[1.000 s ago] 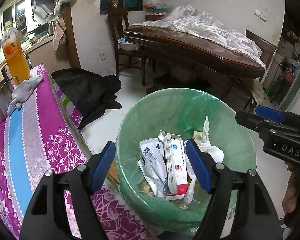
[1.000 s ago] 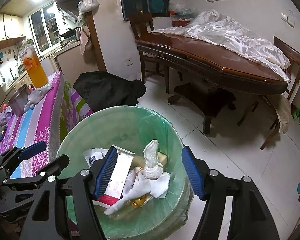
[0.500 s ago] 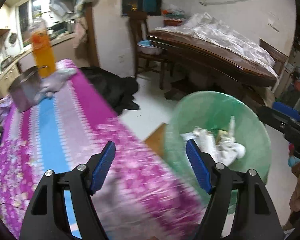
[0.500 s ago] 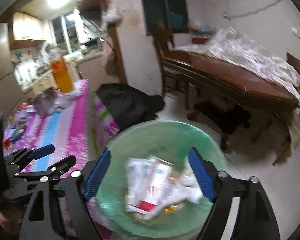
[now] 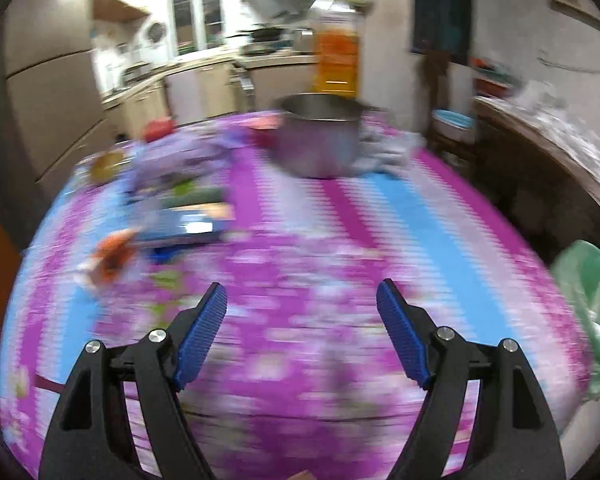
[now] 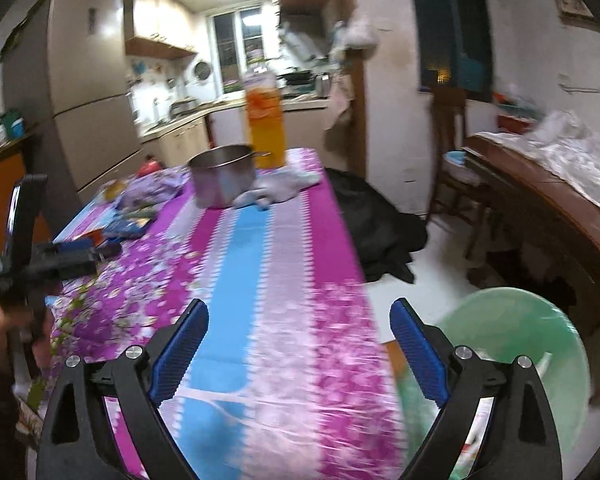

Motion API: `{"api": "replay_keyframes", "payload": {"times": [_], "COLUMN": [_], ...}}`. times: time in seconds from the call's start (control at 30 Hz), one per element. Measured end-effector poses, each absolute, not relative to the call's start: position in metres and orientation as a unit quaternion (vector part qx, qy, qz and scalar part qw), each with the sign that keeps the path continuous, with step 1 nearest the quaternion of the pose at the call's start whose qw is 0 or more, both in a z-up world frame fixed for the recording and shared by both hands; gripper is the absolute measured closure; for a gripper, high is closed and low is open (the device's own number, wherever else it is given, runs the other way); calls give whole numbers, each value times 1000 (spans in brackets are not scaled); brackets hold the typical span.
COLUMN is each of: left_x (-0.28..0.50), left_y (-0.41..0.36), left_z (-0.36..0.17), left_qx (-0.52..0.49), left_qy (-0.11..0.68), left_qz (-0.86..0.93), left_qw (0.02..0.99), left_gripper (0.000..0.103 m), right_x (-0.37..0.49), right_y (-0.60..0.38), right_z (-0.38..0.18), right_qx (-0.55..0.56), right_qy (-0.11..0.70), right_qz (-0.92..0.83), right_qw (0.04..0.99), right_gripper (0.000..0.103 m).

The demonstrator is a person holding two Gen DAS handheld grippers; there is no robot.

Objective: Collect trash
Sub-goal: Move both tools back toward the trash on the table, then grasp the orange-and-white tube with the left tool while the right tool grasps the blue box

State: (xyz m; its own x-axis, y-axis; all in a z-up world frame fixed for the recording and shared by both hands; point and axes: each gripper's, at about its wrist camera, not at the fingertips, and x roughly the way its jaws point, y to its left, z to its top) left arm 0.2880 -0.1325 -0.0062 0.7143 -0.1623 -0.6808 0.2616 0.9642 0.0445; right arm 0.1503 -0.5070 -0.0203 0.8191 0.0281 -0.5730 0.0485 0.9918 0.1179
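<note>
I see a table under a pink and blue floral cloth [image 6: 284, 280]. At its far end a steel pot [image 6: 223, 180] stands beside a tall orange bottle [image 6: 265, 128] and a crumpled grey cloth [image 6: 284, 188]. A wooden chair [image 6: 452, 136] stands beyond.

We look across a table [image 6: 260, 280] under a magenta, blue and white flowered cloth, much of it blurred. At its far end we see a steel pot [image 6: 222, 180] with a tall bottle of orange drink [image 6: 265, 128] close behind it and a pale crumpled cloth [image 6: 284, 186] just beside the pot; along the left edge we make out lilac wrapping [image 5: 180, 160], a blue packet [image 5: 184, 226] and an orange scrap [image 5: 114, 254]. On the white floor [image 6: 432, 248] we find a black heap of fabric [image 6: 380, 232] against the table's right side, and the green-lined bin [image 6: 532, 344] near its front corner.
</note>
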Motion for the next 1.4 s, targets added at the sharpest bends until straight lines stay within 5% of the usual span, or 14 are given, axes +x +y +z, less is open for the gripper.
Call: {"api": "replay_keyframes", "payload": {"times": [0.27,0.57,0.77,0.83,0.93,1.4], "left_x": [337,377,394,396,398,400], "left_y": [12,13,20,26,36,54], "left_z": [-14,-47,-53,-52,-53,-54], "left_qx": [92,126,86,67,38,-27], "left_qy": [363,390,402,407,413,422], "left_qz": [-47,-105,-112,-113,-112,-135], "left_qw": [926,906,905,904,903,896], "left_gripper": [29,30,78,88,88,88], "right_x": [186,251,293,309,347,463], "right_y": [-445,-351,-307,-296,-276,-187], "right_z": [-33,-51,-59,-59,-59,-84], "right_qx": [49,-12,-54,-62,-74,-253], "right_qy": [323,357,367,370,379,376], "right_qz": [49,147,206,230,259,316], "right_qw": [944,922,906,898,885,833], "right_gripper": [11,11,15,31,45,45]}}
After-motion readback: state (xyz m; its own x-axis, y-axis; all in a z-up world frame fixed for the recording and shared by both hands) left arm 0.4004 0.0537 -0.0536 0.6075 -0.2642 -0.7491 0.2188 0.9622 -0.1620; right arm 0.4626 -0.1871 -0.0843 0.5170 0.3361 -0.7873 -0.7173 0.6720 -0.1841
